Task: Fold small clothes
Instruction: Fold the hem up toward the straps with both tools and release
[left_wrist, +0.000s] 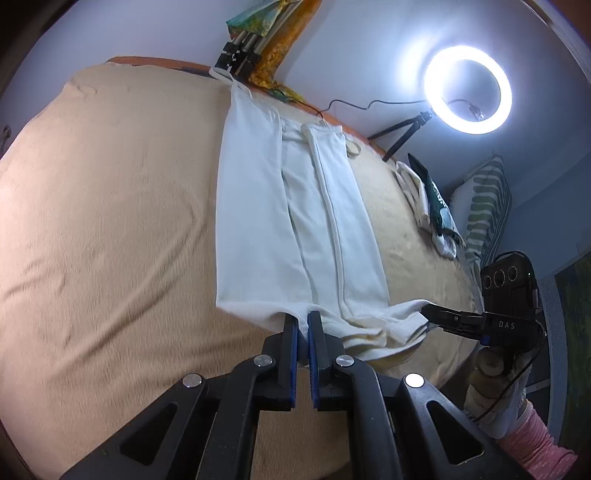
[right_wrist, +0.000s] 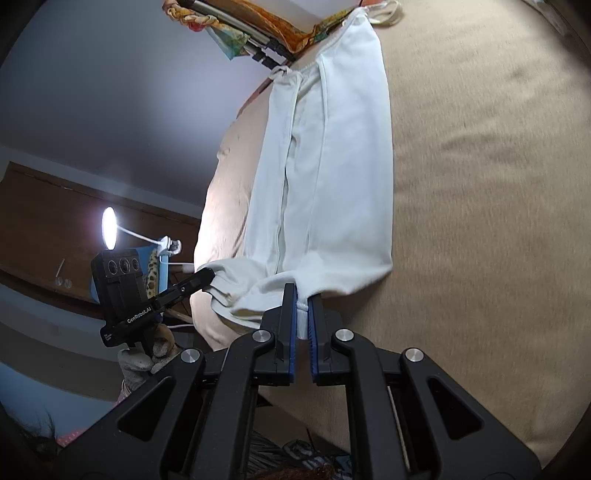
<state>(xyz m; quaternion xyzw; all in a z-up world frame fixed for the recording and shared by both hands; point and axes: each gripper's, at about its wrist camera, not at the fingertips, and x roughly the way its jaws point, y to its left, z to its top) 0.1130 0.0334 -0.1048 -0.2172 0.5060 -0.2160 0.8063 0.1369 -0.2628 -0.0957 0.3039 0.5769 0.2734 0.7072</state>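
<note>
While clamped by both claws (left_wrist: 302, 320) (right_wrist: 303, 295), white garment (left_wrist: 295, 206) lengthwise, straps away.

One white garment (left_wrist: 295, 221), two grippers, one ring light (left_wrist: 467, 89) — one striped pillow (left_wrist: 485, 206).

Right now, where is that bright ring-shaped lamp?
In the left wrist view the ring light glows at upper right, on a small tripod beyond the far edge of the tan blanket.

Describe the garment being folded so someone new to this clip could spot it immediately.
On the tan blanket covering the bed, find the long white strappy garment folded into a narrow strip. Both grippers pinch its near hem. Unlike the crumpled green-and-white clothes by the striped pillow, it lies flat.
</note>
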